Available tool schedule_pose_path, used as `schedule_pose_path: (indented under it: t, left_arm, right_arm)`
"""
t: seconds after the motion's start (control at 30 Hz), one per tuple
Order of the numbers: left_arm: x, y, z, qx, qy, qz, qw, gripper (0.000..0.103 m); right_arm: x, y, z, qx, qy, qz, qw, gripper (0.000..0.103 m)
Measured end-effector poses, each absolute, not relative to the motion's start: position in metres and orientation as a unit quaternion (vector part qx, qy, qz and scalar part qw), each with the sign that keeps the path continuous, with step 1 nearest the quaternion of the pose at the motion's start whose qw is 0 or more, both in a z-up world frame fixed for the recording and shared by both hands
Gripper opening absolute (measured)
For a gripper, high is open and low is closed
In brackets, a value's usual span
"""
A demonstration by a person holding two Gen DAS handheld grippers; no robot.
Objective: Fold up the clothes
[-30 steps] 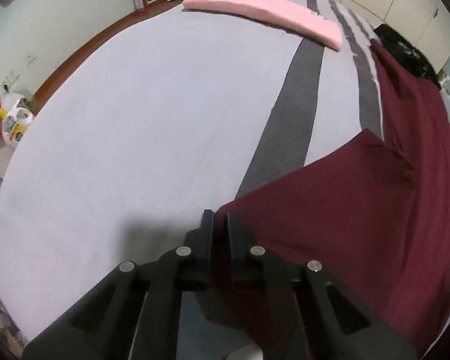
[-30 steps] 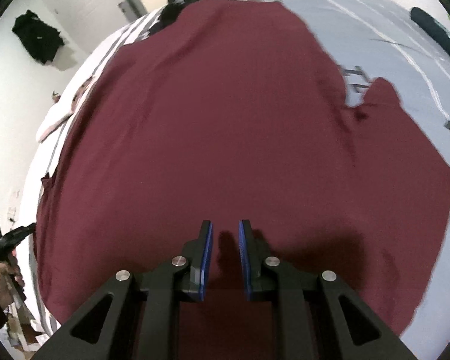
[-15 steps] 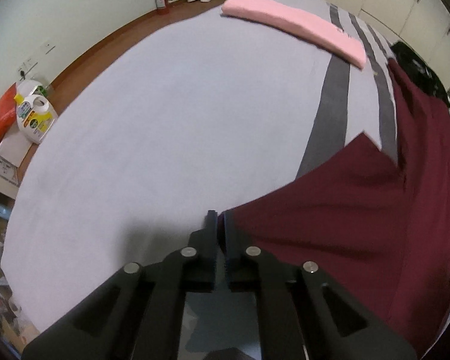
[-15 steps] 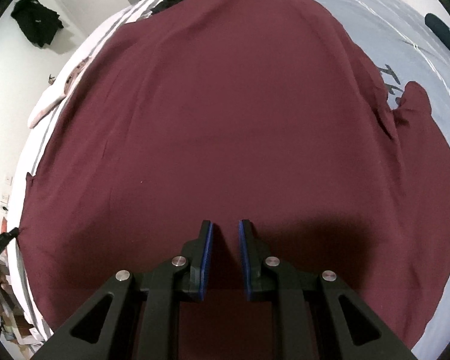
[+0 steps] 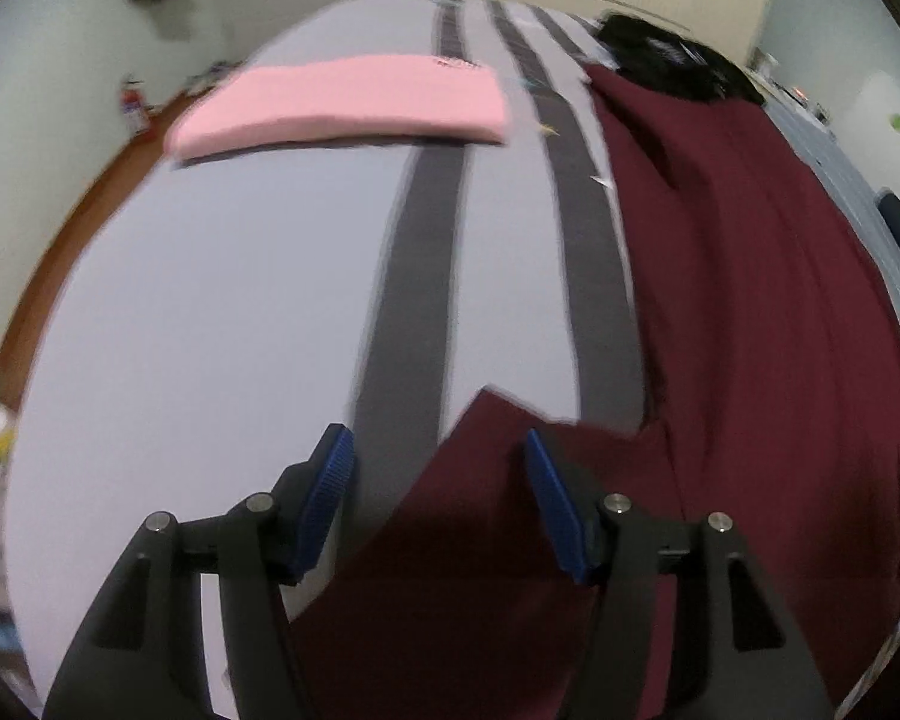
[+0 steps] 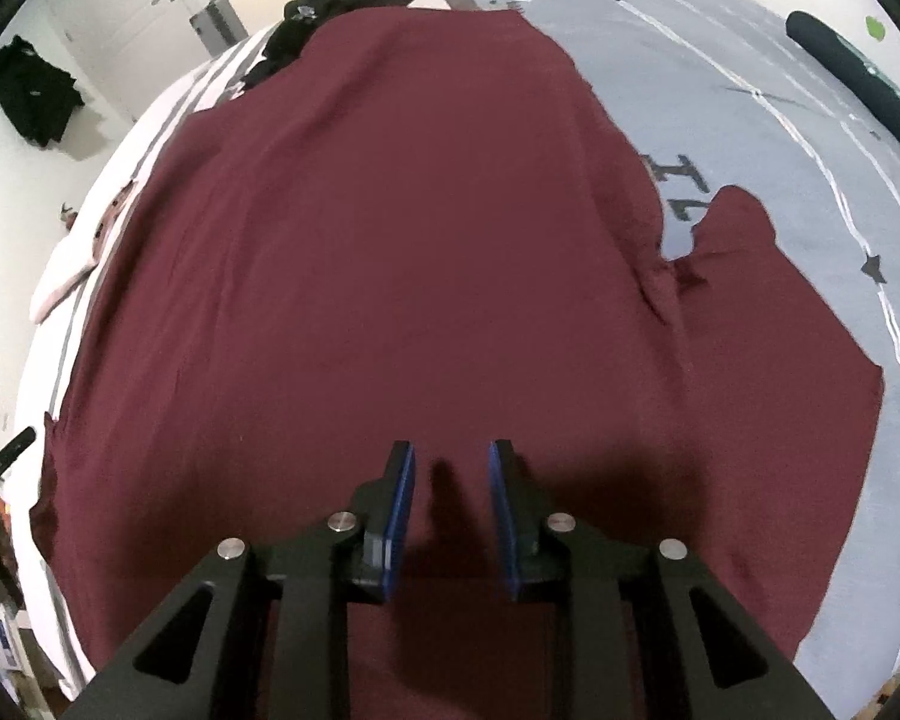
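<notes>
The bed [image 5: 222, 300] fills both of my views, a pale grey cover with dark grey stripes [image 5: 414, 276] running away from me. Spread flat across it lies the maroon garment [image 6: 390, 240] — the largest thing on the bed. It covers nearly all of what my right hand's camera sees, with one sleeve [image 6: 744, 240] sticking out to the right. In my left hand's view its near corner [image 5: 498, 420] lies on the cover between the fingers.

Beyond the garment's far edge sits a heap of black clothing [image 6: 336, 12], touching or just beside it; I cannot tell which. Farther up the bed, well apart from the maroon cloth, a folded pink piece [image 5: 342, 102] lies across a stripe. A dark rolled item [image 6: 858, 72] rests near the bed's right side.

My left gripper [image 5: 438, 468] has just been opening; its blue pads [image 5: 324, 498] stand well apart, and the cloth lies under the gap, unpinched. My right gripper [image 6: 451, 480] has just been opening a little too — its jaws are narrowly parted above the garment and grip nothing.
</notes>
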State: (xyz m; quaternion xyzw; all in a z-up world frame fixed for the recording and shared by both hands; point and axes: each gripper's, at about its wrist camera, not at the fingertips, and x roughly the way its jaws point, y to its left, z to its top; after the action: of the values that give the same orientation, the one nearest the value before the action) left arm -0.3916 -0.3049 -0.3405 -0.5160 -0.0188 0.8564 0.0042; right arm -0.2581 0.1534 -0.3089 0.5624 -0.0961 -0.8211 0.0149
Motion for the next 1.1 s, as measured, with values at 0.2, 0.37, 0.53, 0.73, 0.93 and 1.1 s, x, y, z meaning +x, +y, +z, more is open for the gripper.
schedule_pose_path:
  t: [0.2, 0.37, 0.53, 0.73, 0.93, 1.1]
  left_arm:
    - [-0.419, -0.29, -0.365, -0.535, 0.037, 0.842, 0.059, 0.012]
    - [-0.424, -0.301, -0.362, -0.527, 0.032, 0.849, -0.002, 0.002]
    - [-0.427, -0.315, -0.366, -0.529, 0.039, 0.843, -0.089, 0.0]
    - [-0.424, -0.354, -0.352, -0.526, -0.026, 0.834, -0.161, 0.0]
    - [-0.429, -0.303, -0.327, -0.52, -0.025, 0.846, -0.116, 0.0]
    - [-0.413, -0.263, -0.319, -0.525, -0.069, 0.842, -0.102, 0.005]
  right_arm:
    - [-0.254, 0.15, -0.303, 0.554, -0.105, -0.826, 0.009, 0.023]
    - [-0.253, 0.164, -0.308, 0.554, -0.118, -0.824, 0.002, 0.023]
    - [-0.256, 0.178, -0.313, 0.557, -0.125, -0.821, -0.006, 0.023]
    - [-0.269, 0.209, -0.312, 0.555, -0.113, -0.824, -0.018, 0.023]
    - [-0.285, 0.259, -0.303, 0.536, -0.088, -0.837, -0.059, 0.041]
    - [-0.305, 0.308, -0.303, 0.524, -0.069, -0.844, -0.09, 0.046]
